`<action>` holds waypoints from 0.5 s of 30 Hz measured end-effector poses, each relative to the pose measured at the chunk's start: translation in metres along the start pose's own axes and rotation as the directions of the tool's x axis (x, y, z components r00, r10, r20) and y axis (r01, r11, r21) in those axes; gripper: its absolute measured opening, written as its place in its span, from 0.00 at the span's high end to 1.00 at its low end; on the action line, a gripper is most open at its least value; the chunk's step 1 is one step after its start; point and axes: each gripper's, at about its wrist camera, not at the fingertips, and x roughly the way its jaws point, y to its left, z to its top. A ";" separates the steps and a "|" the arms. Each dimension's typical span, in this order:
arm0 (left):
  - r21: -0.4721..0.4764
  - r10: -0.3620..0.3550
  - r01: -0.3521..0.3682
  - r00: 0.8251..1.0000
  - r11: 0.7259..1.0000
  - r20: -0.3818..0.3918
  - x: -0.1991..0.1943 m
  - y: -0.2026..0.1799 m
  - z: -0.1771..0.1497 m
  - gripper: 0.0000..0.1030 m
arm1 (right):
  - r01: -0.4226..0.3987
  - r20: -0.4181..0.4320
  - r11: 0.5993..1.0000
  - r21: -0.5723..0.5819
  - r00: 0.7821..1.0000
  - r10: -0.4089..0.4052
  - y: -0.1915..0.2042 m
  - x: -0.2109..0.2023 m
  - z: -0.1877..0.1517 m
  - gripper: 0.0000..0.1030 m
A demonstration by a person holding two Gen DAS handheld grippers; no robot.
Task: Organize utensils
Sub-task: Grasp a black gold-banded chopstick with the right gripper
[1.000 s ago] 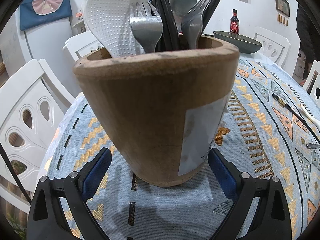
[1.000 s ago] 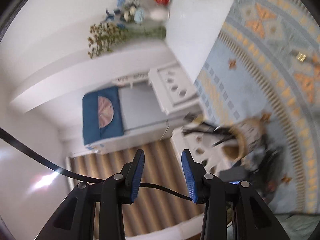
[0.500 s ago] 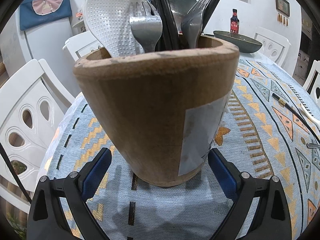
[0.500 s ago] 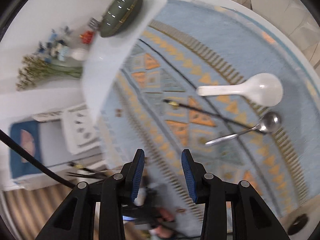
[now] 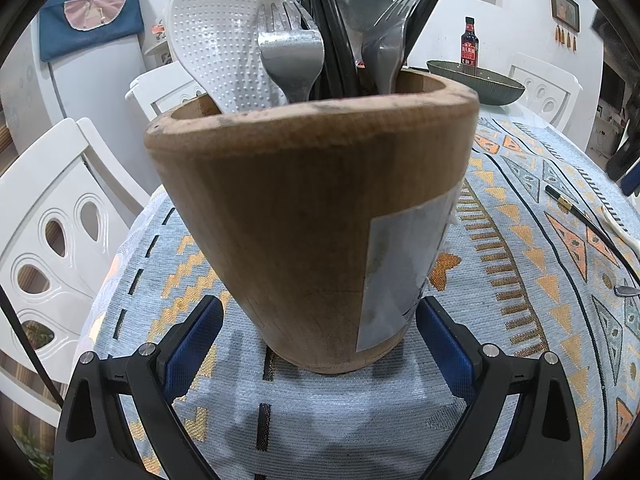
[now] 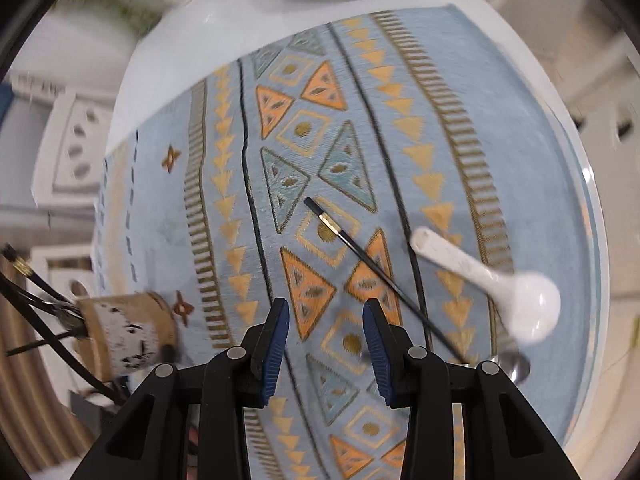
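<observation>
A wooden utensil holder (image 5: 304, 216) stands on the patterned blue cloth. It is filled with a white rice paddle (image 5: 216, 36), forks, a spoon and black chopsticks. My left gripper (image 5: 320, 320) is open around its base, with a gap showing at the left pad. My right gripper (image 6: 326, 308) is open and empty, pointing steeply down over the cloth. Just ahead and right of it lie a black chopstick (image 6: 380, 272), a white ceramic spoon (image 6: 500, 288) and a metal spoon (image 6: 516, 364) partly hidden by the right finger. The utensil holder (image 6: 124, 332) sits far left.
A dark green bowl (image 5: 476, 80) and a sauce bottle (image 5: 469, 46) stand at the far end of the table. White chairs (image 5: 52, 240) ring the table. The round table's edge (image 6: 592, 200) curves close behind the white spoon.
The right wrist view swung from the room down onto the tabletop, and the right gripper dropped toward the chopstick and spoons. Its jaws kept the same gap. The left gripper and holder stayed still.
</observation>
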 end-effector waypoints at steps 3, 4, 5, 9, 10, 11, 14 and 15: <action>0.000 0.000 0.000 1.000 1.000 0.000 0.000 0.000 0.000 0.06 | 0.106 -0.015 0.989 -0.101 0.994 -0.108 0.012 0.021 0.011 0.64; 0.000 0.000 0.000 1.000 1.000 0.000 0.000 0.000 0.000 0.05 | 0.132 -0.015 0.983 -0.124 0.991 -0.134 0.012 0.026 0.013 0.64; 0.000 0.000 0.000 1.000 1.000 0.000 0.001 0.000 0.000 0.06 | 0.165 -0.015 0.973 -0.159 0.985 -0.169 0.014 0.035 0.016 0.64; 0.001 0.001 -0.001 1.000 1.000 -0.001 0.000 0.000 0.000 0.05 | 0.169 -0.031 0.962 -0.215 0.983 -0.180 0.015 0.058 0.023 0.65; 0.001 0.001 -0.001 1.000 1.000 -0.001 0.000 0.000 0.001 0.05 | 0.171 -0.036 0.960 -0.222 0.982 -0.184 0.015 0.063 0.024 0.69; 0.001 0.001 -0.001 1.000 1.000 -0.002 0.000 0.000 0.000 0.05 | 0.183 -0.037 0.956 -0.230 0.980 -0.197 0.016 0.067 0.025 0.71; 0.001 0.001 -0.001 1.000 1.000 -0.002 0.000 0.000 0.000 0.06 | 0.237 -0.010 0.932 -0.274 0.968 -0.249 0.019 0.076 0.026 0.77; 0.002 0.002 -0.002 1.000 1.000 -0.002 -0.001 0.000 0.000 0.06 | 0.252 0.001 0.923 -0.290 0.965 -0.263 0.019 0.079 0.026 0.77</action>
